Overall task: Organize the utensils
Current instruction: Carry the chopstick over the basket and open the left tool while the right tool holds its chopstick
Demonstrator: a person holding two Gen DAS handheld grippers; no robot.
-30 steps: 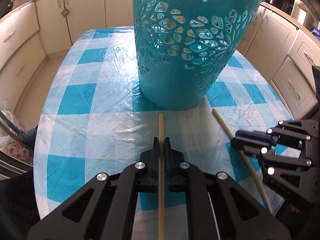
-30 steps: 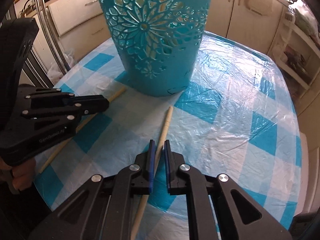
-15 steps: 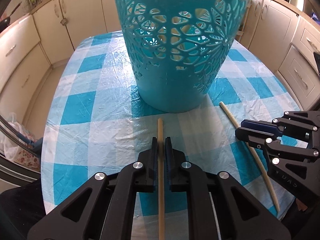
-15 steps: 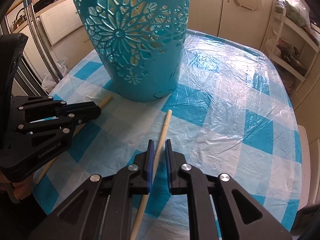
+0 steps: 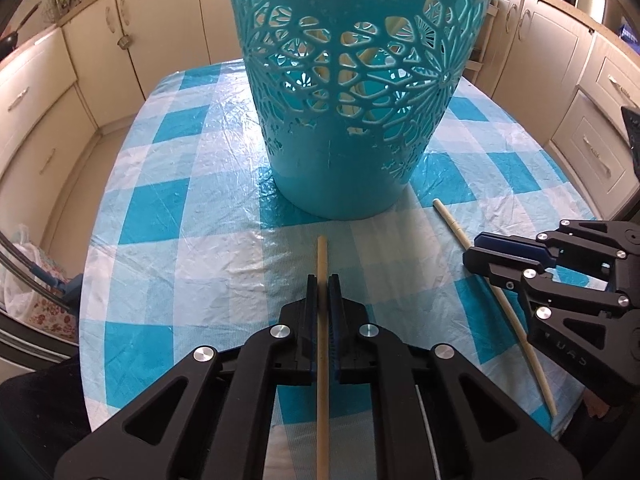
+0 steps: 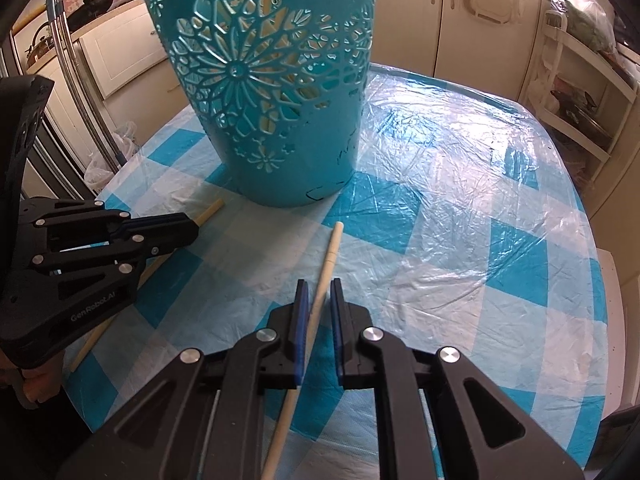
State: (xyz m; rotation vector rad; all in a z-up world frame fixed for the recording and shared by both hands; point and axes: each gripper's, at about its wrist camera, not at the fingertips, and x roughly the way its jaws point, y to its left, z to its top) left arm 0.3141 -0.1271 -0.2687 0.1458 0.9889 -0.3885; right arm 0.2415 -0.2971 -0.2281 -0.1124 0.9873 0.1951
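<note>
Both sticks gripped, none yet in the basket (image 5: 352, 92): left tongs (image 5: 322, 286) clamped on a wooden stick (image 5: 322, 256), right tongs (image 6: 319, 294) narrow on a paler stick (image 6: 330, 254). Stick tips low over the checked worktop (image 5: 180, 208), just short of the basket's base. Ahead: lift over the tall rim, drop in; basket wall blocks a straight push, cabinets (image 5: 44, 92) all round.

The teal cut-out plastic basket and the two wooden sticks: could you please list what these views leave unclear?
- Teal cut-out plastic basket: rim cut off by the top edge in both views; contents glimpsed only through the holes.
- Left gripper's wooden stick: rear end leaves the bottom edge.
- Right gripper's stick: likewise.
</note>
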